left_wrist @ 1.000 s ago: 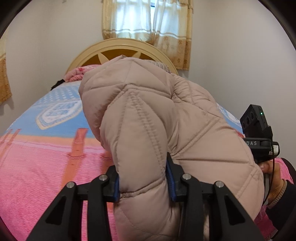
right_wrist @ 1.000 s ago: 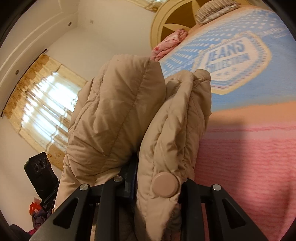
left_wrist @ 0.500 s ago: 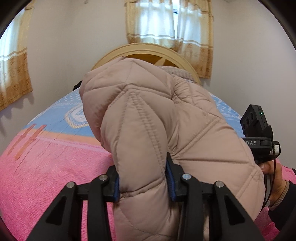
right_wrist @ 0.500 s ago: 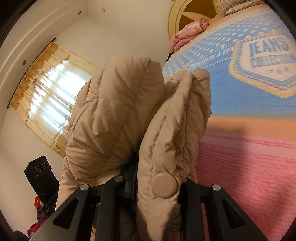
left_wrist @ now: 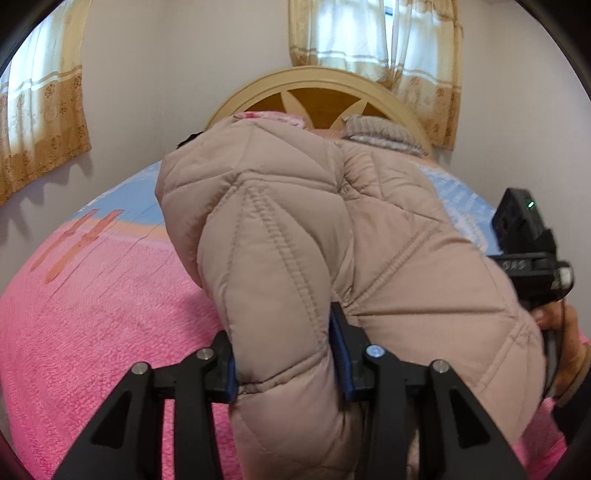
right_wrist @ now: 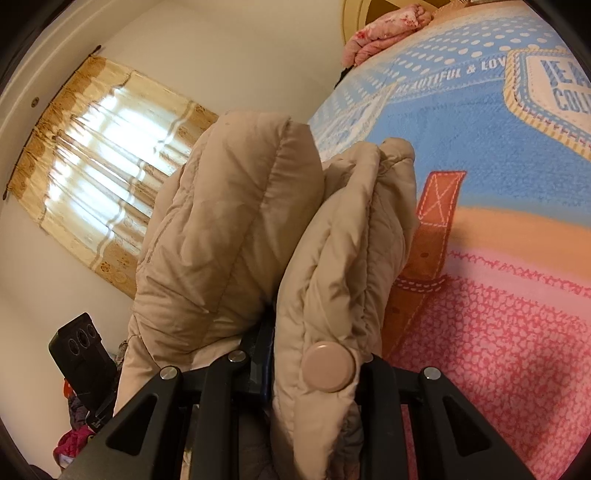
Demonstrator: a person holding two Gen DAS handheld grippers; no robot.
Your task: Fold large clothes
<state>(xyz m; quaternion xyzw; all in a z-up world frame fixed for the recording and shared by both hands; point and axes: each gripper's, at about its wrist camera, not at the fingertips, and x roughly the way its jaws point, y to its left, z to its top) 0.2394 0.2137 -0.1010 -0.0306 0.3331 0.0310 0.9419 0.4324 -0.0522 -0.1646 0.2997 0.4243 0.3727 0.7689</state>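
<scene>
A beige quilted puffer jacket is held up above the bed between both grippers. My left gripper is shut on a thick padded fold of it. My right gripper is shut on another edge of the jacket, the one that has a round beige snap button. The jacket bulges up and hides most of what lies ahead. The right gripper's body shows at the right of the left wrist view. The left gripper's body shows at the lower left of the right wrist view.
A pink and blue printed blanket covers the bed below, also seen in the right wrist view. A round wooden headboard and pink bedding lie at the far end. Curtained windows are on the walls.
Both grippers have swung with the jacket still gripped: the left view has turned left and the headboard sits more central; the right view shows more of the blanket's blue print and the belt print.
</scene>
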